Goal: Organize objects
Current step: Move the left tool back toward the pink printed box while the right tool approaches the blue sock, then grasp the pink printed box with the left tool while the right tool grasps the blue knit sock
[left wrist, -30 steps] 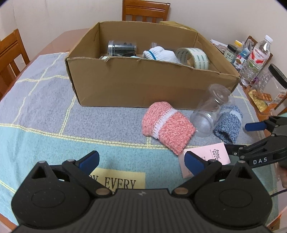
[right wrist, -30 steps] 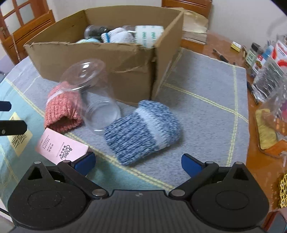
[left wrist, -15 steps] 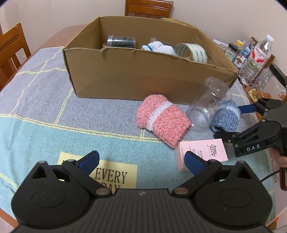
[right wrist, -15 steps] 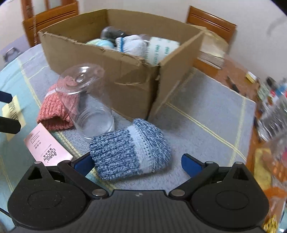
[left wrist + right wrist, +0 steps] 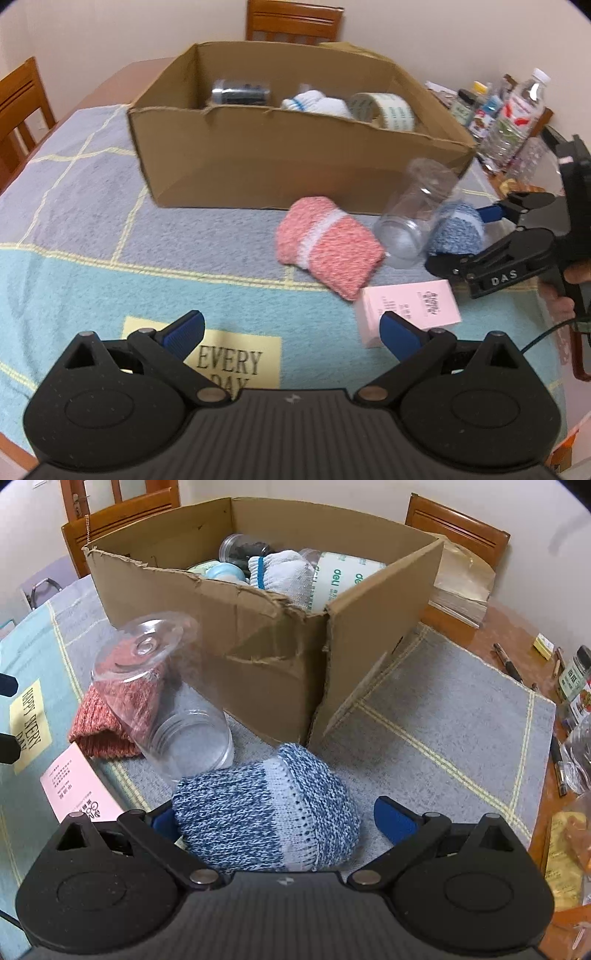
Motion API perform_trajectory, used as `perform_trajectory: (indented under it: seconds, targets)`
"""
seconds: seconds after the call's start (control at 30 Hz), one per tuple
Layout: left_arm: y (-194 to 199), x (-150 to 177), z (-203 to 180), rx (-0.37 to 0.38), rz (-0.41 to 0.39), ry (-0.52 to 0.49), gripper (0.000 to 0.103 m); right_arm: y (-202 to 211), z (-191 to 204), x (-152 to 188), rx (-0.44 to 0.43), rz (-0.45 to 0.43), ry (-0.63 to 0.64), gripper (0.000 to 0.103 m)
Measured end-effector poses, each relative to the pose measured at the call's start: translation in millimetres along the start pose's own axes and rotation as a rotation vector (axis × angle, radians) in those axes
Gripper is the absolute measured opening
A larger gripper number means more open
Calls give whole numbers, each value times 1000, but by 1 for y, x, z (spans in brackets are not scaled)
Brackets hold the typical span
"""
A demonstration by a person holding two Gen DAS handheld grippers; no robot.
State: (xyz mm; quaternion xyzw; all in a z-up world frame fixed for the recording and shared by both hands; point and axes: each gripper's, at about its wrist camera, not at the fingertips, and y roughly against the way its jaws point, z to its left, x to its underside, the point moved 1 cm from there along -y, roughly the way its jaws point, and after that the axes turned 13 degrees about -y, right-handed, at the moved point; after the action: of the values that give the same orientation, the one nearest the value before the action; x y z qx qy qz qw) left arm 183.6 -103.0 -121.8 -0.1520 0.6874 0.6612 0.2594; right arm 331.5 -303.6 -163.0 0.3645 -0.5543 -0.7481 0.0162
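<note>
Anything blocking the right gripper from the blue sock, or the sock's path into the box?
Nothing blocks the right gripper: its open fingers straddle the blue sock. The cardboard box wall rises directly ahead, so the sock must be lifted over it. The clear jar lies just left.

A wooden table (image 5: 476,635) with a reddish-brown top fills the room's middle, most of it covered by a woven cloth (image 5: 74,206) in grey and pale blue blocks crossed by yellow lines, with a yellow patch (image 5: 236,358) lettered "EVERY DAY" at the near edge. Wooden chairs with slatted backs stand around it: one at the far side (image 5: 294,20) against the plain cream wall (image 5: 110,33), another at the left (image 5: 22,99). In the right wrist view, two more chair backs (image 5: 458,526) (image 5: 118,513) rise beyond the table. A wooden door frame (image 5: 72,494) shows at far left. The light is soft and even.
</note>
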Motion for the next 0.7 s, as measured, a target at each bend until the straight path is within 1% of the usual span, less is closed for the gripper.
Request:
perform_trajectory:
  seconds: [0.07,0.13,0.23,0.33,0.43,0.53,0.7]
  targets:
    - [0,0,-6,11,-16,-11,101,1,-3,1,4,7,-3,103]
    - [-2,0,-15,5,-20,-17,101,3,-8,3,2,7,-1,103]
    - [-5,-2,-30,-20,-21,-9,101,6,-14,8,-17,-8,23,103]
    - [-8,-5,-43,-8,-48,6,101,8,-18,10,-39,-3,59,103]
    - [-13,-9,-60,-11,-47,17,101,9,-23,10,-60,13,93,103]
    - [-20,-11,-74,-25,-53,12,101,9,-25,12,-79,-4,113,103]
    - [-35,-11,-87,-56,-39,7,101,11,-25,15,-88,-23,118,103]
